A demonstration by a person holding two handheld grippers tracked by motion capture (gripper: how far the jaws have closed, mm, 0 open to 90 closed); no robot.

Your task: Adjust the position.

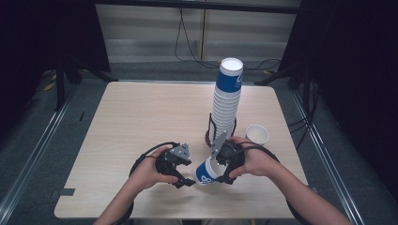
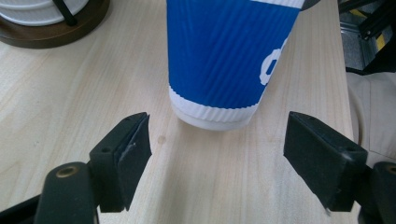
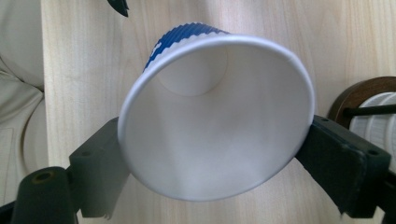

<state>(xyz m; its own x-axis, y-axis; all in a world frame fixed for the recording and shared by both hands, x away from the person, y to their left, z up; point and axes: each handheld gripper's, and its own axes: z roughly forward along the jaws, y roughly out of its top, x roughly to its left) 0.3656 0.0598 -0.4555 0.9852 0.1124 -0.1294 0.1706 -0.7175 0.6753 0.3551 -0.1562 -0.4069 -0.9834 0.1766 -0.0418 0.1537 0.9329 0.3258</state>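
Between the right gripper's (image 3: 212, 154) fingers (image 3: 343, 163) sat a blue paper cup (image 3: 215, 116), clasped near its rim and tilted above the surface (image 1: 141, 117). Just beside its base, the left gripper (image 2: 217, 154) held its fingers (image 2: 126, 149) spread, touching nothing. Behind stood a tall cup stack (image 1: 227, 101) and a lone white cup (image 1: 257, 134).

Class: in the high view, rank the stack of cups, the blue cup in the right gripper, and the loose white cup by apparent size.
1. stack of cups
2. blue cup and white cup: look alike, and the blue one is nearer the camera, so unranked.
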